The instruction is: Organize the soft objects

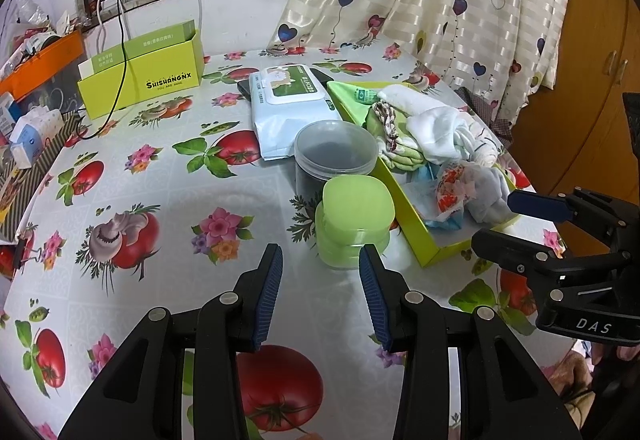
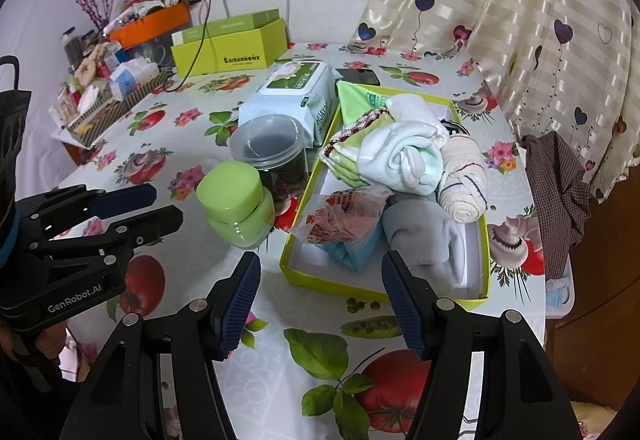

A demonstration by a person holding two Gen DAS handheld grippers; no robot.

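A yellow-green open box on the table holds soft things: a rolled white towel, a rolled cream sock, a grey cloth, a green cloth, a blue item and a crumpled red-printed bag. My right gripper is open and empty, just in front of the box's near edge. My left gripper is open and empty, over the table just before a green jar. Each gripper shows in the other's view.
A clear plastic tub stands behind the green jar. A wet-wipes pack and a phone lie further back. A second green box and cluttered bins sit at the far left. A curtain hangs at the right.
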